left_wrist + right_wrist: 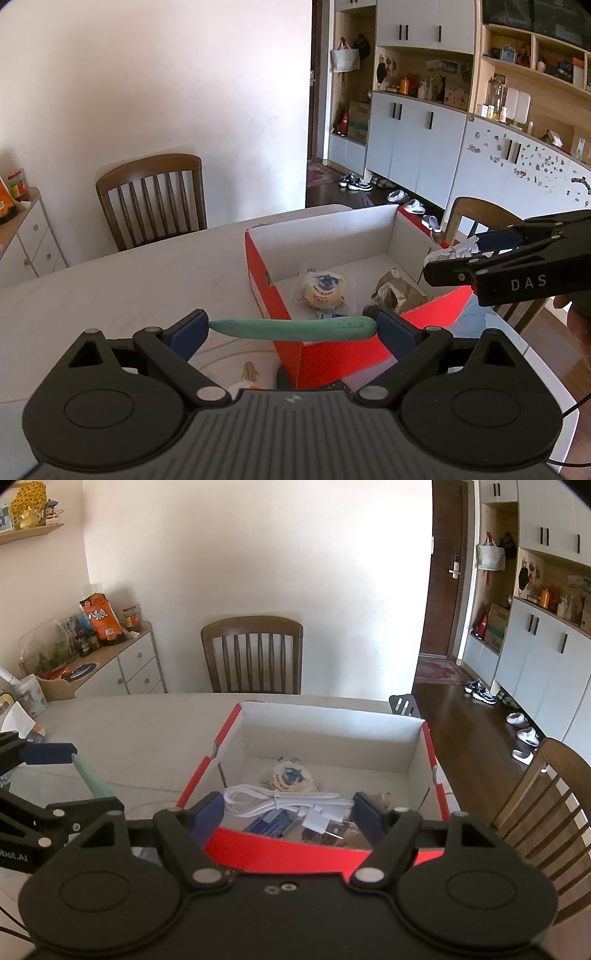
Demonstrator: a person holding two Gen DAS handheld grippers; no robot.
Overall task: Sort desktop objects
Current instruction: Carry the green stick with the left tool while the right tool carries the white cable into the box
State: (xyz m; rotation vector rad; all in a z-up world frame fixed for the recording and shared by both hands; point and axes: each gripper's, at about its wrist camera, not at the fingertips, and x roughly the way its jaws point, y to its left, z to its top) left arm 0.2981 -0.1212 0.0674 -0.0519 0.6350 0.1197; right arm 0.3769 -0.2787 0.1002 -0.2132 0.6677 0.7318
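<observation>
My left gripper [291, 328] is clamped end to end on a long teal-green sheathed knife [291, 329], which hangs over the near red wall of the open red-and-white cardboard box [255, 266]. My right gripper [288, 806] is clamped on a bundled white charging cable [280, 798], just above the box's near edge at six o'clock.

Inside already lie a round wrapped pastry [290, 777], crumpled brown paper [397, 291] and a small blue packet [271, 821], so I judge the sorting well along, with these two items left to drop. The white tabletop [129, 280] is open at nine o'clock; a wooden chair [543, 797] crowds three o'clock. The box walls are the edges to clear.
</observation>
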